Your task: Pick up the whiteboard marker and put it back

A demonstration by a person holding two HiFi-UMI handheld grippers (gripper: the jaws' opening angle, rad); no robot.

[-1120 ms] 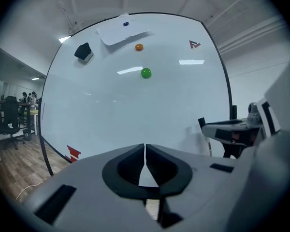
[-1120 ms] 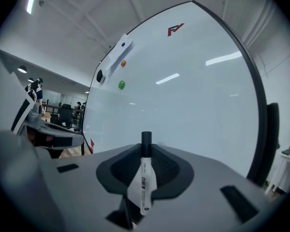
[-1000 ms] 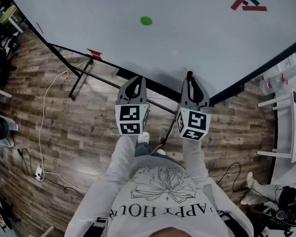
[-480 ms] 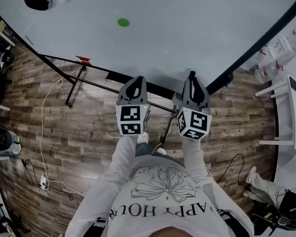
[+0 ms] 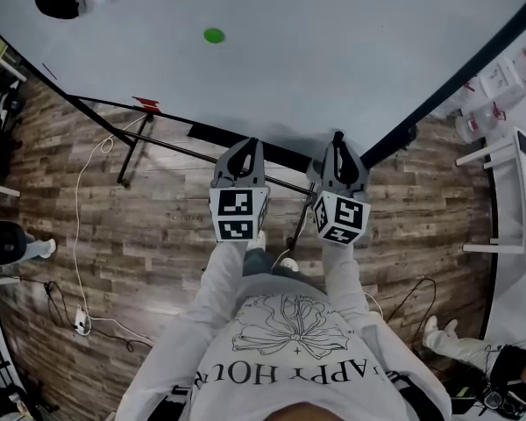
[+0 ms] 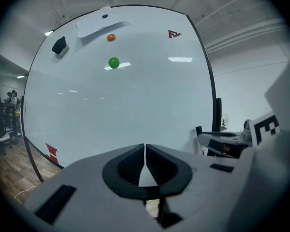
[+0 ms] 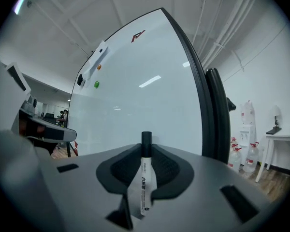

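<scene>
While aimed at the whiteboard (image 5: 333, 60), grips the whiteboard marker (image 7: 144, 182) in the right hand-held gripper (image 5: 337, 150), dark pads pressed on both sides of the white barrel. Shows the marker upright in the right gripper view: black cap on top and poking above the jaw tips, printed barrel running down between the pads. Jaws there partly apart, only as wide as the barrel.

Carries nothing in the left hand-held gripper (image 6: 145, 151): jaws together, tips touching, only a thin pale wedge lower down between the pads.

Both side by side in the head view, near each other but not touching, just short of the board's dark lower edge and above the wood floor (image 5: 114, 217). On the back of each, a cube with square markers (image 5: 238, 215). Behind them, pale grey sleeves (image 5: 219, 279).

On the board: green magnet (image 5: 213, 35), orange magnet (image 6: 111, 37) just above it, black eraser (image 6: 59, 45) toward the upper left corner, red logo (image 6: 174, 34) toward the upper right, small red mark (image 6: 51, 152) near the lower left edge.

Across the floor at the left of the head view, a white cable (image 5: 77, 235). Past the board's frame on the right, water bottles (image 7: 246, 151) and a small white surface (image 7: 280, 138).
</scene>
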